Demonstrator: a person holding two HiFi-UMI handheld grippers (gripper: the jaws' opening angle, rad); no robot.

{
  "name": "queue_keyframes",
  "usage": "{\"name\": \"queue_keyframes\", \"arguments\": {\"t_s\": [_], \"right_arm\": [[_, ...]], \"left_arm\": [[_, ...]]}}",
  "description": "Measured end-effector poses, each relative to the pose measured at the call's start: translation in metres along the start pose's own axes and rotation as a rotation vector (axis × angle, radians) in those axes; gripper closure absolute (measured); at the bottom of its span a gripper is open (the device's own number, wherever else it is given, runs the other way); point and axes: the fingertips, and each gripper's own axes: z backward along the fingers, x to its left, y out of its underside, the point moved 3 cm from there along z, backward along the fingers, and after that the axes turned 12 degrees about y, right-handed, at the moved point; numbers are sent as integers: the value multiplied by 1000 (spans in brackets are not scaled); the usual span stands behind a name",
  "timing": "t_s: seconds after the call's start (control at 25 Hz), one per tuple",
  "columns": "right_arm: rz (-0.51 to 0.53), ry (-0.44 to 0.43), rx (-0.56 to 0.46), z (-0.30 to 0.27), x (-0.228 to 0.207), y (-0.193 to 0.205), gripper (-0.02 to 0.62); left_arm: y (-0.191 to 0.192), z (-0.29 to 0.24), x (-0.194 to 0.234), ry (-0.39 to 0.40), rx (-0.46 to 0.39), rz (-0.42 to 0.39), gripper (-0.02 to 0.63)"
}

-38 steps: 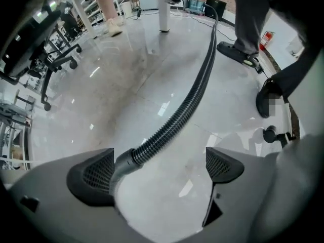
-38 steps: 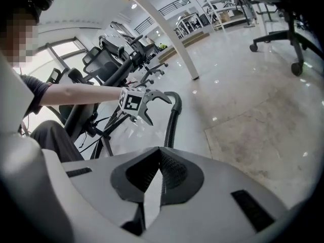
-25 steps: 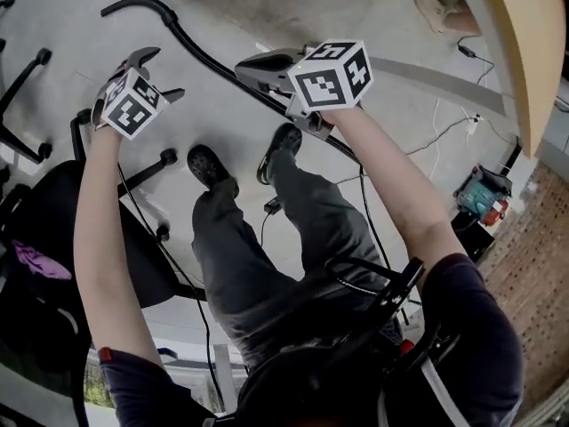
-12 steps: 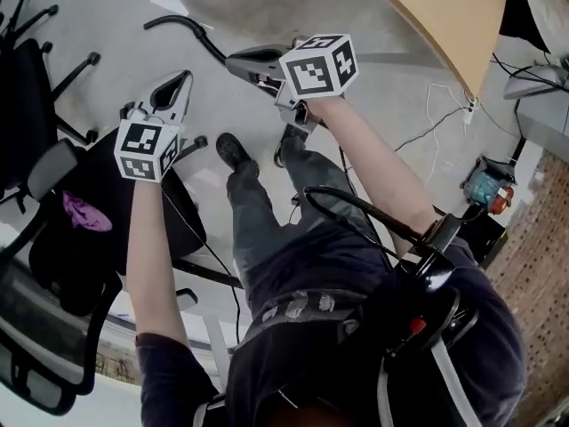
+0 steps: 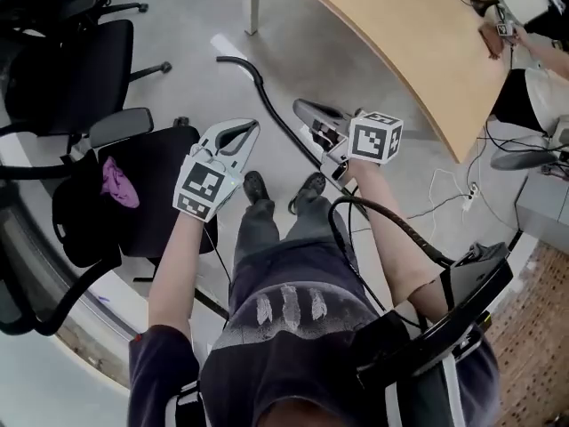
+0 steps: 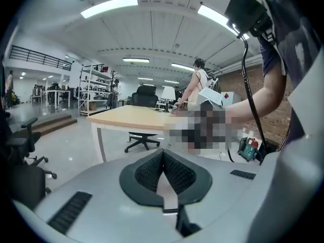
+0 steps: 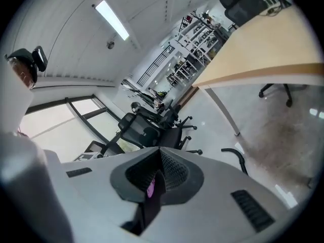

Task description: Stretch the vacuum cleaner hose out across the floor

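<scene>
Head view, looking steeply down. The left tongs [image 5: 247,130], a white two-jaw tool bearing a marker cube, are raised ahead of the person's torso. Their black ribbed pads [image 6: 174,172] are pressed together on themselves. The right tongs [image 5: 302,108] are likewise shut, pad against pad [image 7: 172,171], and clamp nothing.

The black flexible vacuum cleaner hose [image 5: 267,98] lies on the grey polished floor [image 5: 178,16], apart from both tongs. Its hooked end curls near the metal leg [image 5: 253,3] of the light wooden curved counter [image 5: 418,43]. From there it runs toward the person's dark shoes [image 5: 256,185] and passes below the right tongs. The right gripper view shows the same hooked end [image 7: 238,157] on the floor. A black office chair [image 5: 151,163] carrying a purple cloth [image 5: 116,183] stands at the person's left.
</scene>
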Motion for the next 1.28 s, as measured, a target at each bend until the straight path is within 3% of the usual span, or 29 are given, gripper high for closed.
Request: {"name": "queue_keyframes", "arguments": {"t_s": [0.2,0.4,0.64,0.84,1.12,1.28], "right_arm": [[102,9,-30,-1,52,-9,589],[46,-165,-99,20,97,-21,589],[107,-254,-115,69,123,-24,589],[142,-310,-122,110,125,-31,589],[158,-355,-105,170,93,-38,589],[166,-406,-77,188,86,-31,589]], "left_arm": [[-6,50,3,-40,-77,41,598],[-37,66,-3,-58,-181,59,598],[-83,61,-45,-97,-233,-11,598],[-111,41,-77,-117,-258,-9,598],[-142,-6,-133,-143,-259,-27,598],[-148,-12,-162,-198,-250,-34,598]]}}
